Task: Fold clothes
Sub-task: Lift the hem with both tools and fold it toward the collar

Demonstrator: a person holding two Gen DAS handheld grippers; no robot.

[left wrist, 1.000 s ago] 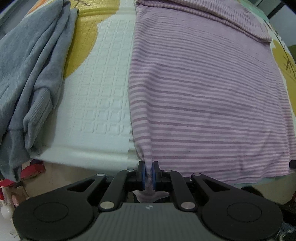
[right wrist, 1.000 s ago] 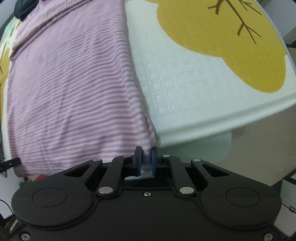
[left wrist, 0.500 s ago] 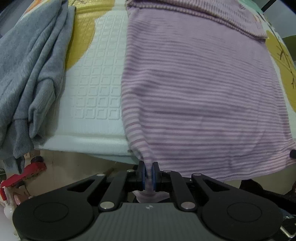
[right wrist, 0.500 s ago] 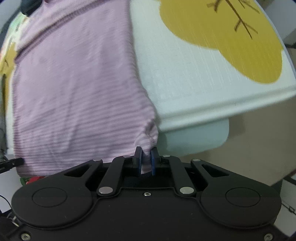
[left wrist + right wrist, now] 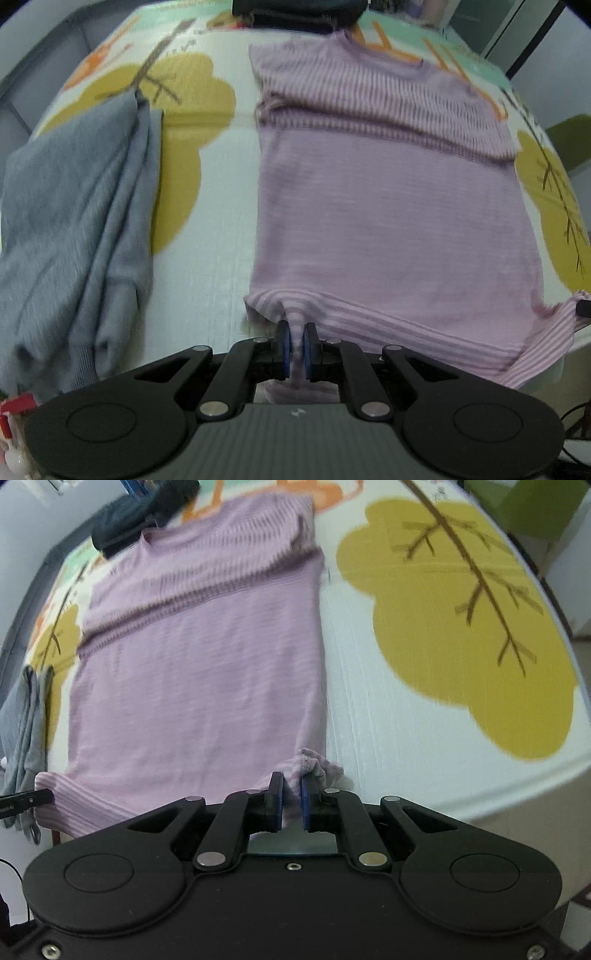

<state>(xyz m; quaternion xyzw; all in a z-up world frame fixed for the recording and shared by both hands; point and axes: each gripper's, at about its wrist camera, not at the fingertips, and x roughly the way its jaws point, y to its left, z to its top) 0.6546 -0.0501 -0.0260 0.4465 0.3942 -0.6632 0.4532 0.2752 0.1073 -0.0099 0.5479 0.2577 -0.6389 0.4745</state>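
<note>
A pink striped shirt (image 5: 388,206) (image 5: 199,679) lies spread on a mat, collar at the far end and sleeves folded across the chest. My left gripper (image 5: 295,347) is shut on the shirt's near left hem corner, lifted off the mat. My right gripper (image 5: 291,801) is shut on the near right hem corner, bunched between its blue pads. In the left wrist view the right gripper's tip (image 5: 583,308) shows at the far right edge. In the right wrist view the left gripper's tip (image 5: 26,801) pokes in from the left.
A crumpled grey garment (image 5: 77,229) (image 5: 26,720) lies left of the shirt. A dark garment (image 5: 295,11) (image 5: 140,513) sits beyond the collar. The white mat (image 5: 424,720) has yellow tree prints; its near edge drops to the floor. A red toy (image 5: 14,406) lies below left.
Both grippers have risen and tipped forward, lifting the hem corners off the mat's near edge. The whole shirt up to the collar has come into view.
</note>
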